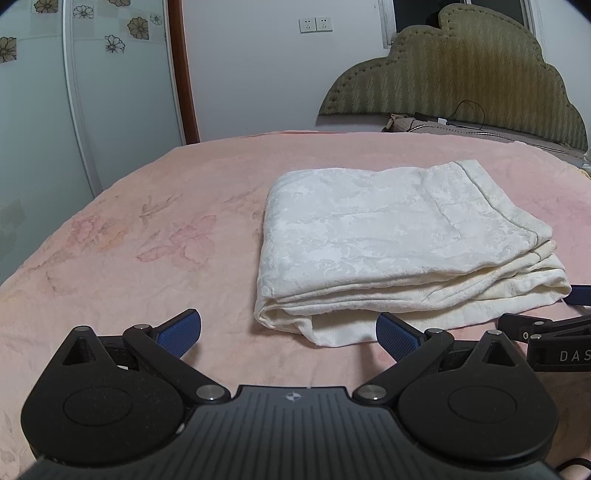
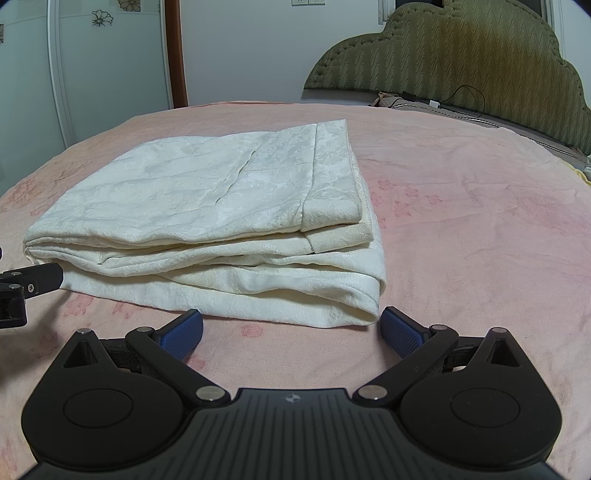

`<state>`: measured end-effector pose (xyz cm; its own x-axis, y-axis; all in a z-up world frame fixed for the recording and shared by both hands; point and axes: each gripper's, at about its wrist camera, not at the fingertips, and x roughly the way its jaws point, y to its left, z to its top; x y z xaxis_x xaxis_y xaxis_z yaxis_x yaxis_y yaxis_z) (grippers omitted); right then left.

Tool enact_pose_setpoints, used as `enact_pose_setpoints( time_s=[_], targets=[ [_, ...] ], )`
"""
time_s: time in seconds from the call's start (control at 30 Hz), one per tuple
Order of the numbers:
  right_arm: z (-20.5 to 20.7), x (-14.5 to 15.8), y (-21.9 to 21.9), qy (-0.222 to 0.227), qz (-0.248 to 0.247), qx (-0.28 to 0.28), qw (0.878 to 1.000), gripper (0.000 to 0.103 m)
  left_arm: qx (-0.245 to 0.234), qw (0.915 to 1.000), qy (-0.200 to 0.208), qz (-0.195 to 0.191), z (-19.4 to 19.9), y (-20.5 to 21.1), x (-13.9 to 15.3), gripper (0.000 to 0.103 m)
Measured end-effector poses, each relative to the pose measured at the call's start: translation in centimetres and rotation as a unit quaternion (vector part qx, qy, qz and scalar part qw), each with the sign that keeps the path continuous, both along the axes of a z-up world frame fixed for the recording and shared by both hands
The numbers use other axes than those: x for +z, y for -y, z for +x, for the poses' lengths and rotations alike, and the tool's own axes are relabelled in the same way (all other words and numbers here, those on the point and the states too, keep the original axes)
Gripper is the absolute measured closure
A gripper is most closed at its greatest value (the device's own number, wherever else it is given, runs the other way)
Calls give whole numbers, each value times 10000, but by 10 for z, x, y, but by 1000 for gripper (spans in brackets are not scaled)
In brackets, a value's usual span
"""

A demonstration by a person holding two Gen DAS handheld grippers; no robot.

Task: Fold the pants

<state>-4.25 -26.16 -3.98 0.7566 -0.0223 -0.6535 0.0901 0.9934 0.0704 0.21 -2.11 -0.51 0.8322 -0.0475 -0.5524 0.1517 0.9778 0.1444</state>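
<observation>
Pants [image 1: 399, 236]: a cream-white, faintly patterned pair lay folded into a thick, roughly rectangular stack on the bed; in the right wrist view [image 2: 207, 221] several layers showed along the near edge, with a hemmed band on top toward the right.
Bed [image 1: 147, 221]: it was covered by a pink blanket with pale flower prints, and the pants rested near its middle.
Left gripper [image 1: 288, 332]: its jaws stood wide apart and held nothing — it sat low over the blanket just in front of the near left corner of the stack. The blue pads [image 1: 181, 332] were clear of the cloth, though the right-hand pad sat very close to the folded edge.
Right gripper [image 2: 291, 332]: also spread wide and empty, just in front of the near right corner of the stack. Whether its pad tips touched the fabric could not be told.
Each in the other's view: a black part of the right gripper [image 1: 554, 339] showed at the right edge of the left wrist view, beside the stack; a part of the left gripper [image 2: 26, 288] showed at the left edge of the right wrist view, close against the bottom layer.
Headboard [image 1: 461, 74]: olive green and scalloped, at the far right — a dark cable [image 1: 469, 114] lay below it.
Wall: white, with two sockets [image 1: 315, 24]; a flower-patterned wardrobe door [image 1: 110, 55] stood to the left.
</observation>
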Motion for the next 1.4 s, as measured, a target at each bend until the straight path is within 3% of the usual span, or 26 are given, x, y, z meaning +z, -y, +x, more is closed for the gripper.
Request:
enact_pose_setpoints(
  time_s=[1.4],
  targets=[
    [0, 0, 0, 0, 0, 0, 10000, 0, 63, 9998, 163, -76, -3, -5, 0, 1]
  ],
)
